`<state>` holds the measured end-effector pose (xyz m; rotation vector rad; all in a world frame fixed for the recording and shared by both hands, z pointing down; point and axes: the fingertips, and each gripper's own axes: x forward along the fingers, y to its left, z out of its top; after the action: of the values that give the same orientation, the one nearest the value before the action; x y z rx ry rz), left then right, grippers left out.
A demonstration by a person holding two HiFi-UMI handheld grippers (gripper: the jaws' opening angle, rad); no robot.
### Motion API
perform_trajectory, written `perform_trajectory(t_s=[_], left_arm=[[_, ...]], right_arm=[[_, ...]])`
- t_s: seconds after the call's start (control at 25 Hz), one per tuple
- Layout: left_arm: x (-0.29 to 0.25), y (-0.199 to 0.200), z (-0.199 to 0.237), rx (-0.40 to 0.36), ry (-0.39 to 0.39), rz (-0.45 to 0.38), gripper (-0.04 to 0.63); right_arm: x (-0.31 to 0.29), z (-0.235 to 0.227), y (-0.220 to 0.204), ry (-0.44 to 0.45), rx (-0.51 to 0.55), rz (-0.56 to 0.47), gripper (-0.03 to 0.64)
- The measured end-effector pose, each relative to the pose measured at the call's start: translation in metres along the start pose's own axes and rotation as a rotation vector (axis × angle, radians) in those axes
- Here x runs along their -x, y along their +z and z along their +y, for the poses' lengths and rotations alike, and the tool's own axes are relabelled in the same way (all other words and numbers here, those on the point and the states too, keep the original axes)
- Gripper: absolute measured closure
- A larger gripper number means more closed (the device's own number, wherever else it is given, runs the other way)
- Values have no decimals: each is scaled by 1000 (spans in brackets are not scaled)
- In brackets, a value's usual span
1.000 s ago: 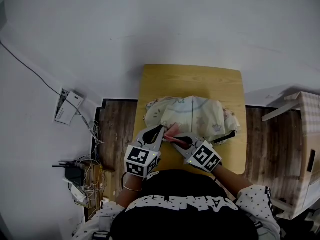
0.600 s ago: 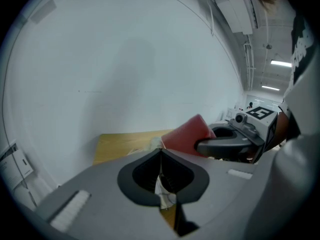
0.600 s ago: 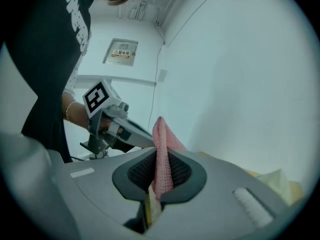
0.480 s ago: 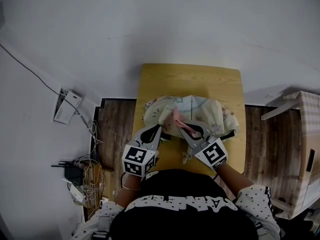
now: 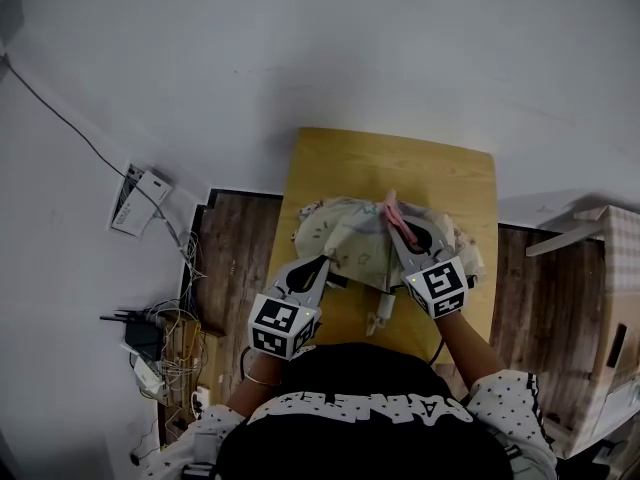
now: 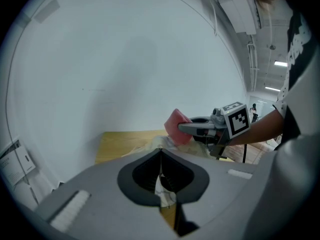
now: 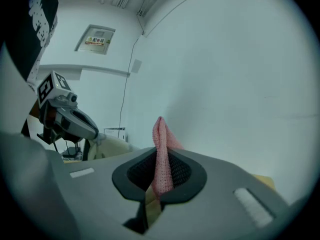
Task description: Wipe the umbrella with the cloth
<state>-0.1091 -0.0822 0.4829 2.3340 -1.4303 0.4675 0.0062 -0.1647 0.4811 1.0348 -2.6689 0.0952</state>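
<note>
Black dotted top [image 5: 370, 430] fills the near edge; just past it both grippers reach over the wooden table [image 5: 390, 158]. The left gripper [image 5: 321, 262] sits near left at the umbrella's near edge; its jaws are closed to a sliver on a thin fold of the umbrella [image 5: 345, 236], and cream fabric shows between them in the left gripper view. The umbrella lies folded and rumpled across the middle of the table, cream with a pale pattern. The right gripper [image 5: 396, 218] is farther and to the right, above the umbrella; its jaws are clamped on the pink cloth [image 5: 390, 204], which stands up past the tips. The cloth is over the umbrella's far edge; whether it presses on the fabric I cannot tell. Beyond lies bare wood, then a white wall. Left of the table, cables [image 5: 165, 353] tangle on the dark floor.
</note>
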Motion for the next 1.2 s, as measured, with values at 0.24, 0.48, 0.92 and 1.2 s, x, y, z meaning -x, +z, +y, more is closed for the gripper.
perform_trajectory(t_s=[0.24,0.48,0.92,1.2], left_arm=[[-2,1,7,10,12,1,593],[-4,-2,9,18,15,10,592],[-3,3,7,0,6,3,593],[-2,2,6,-10,-3,5,593]], right_arm=[[-12,-4,-21,-3,17,89,583],[-14,7,-33,44,9,128,583],[0,39,-56,124,23,191,583],[12,66,-73,181,17,232,583]])
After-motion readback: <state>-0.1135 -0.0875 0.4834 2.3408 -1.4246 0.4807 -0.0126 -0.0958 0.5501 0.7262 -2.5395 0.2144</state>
